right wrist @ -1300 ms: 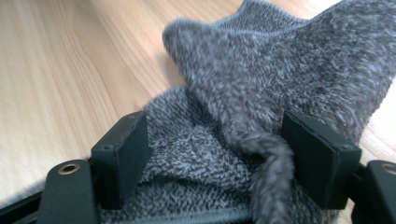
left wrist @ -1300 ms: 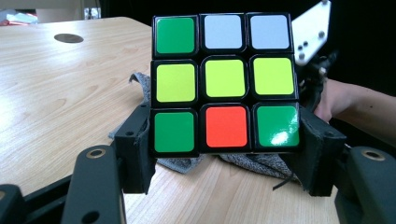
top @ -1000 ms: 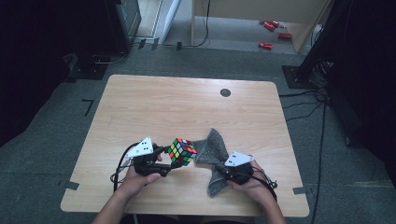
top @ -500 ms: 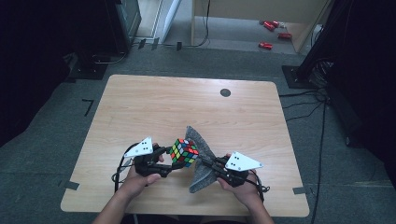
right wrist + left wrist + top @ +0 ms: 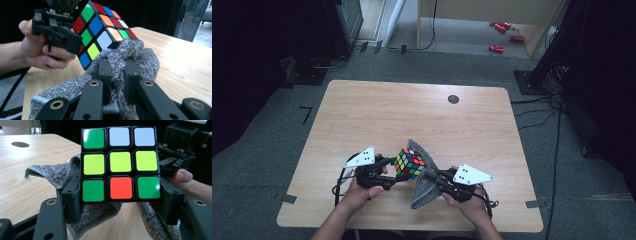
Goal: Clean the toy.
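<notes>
Now we've got the multicoloured plastic puzzle cube clamped in the left gripper, hard and slick, best held by opposite faces; at its four o'clock, the right gripper pinches the soft grey terry cloth, limp, bunching.

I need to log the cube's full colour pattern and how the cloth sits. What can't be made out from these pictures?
- Puzzle cube: its bottom corners sit behind the left gripper's jaws in the left gripper view.
- Cube stickers are too small to read in the high view.
- Grey cloth: its pinched part is hidden between the right gripper's jaws.
- The cloth's lower end is cut off by the bottom edge in both gripper views.
</notes>
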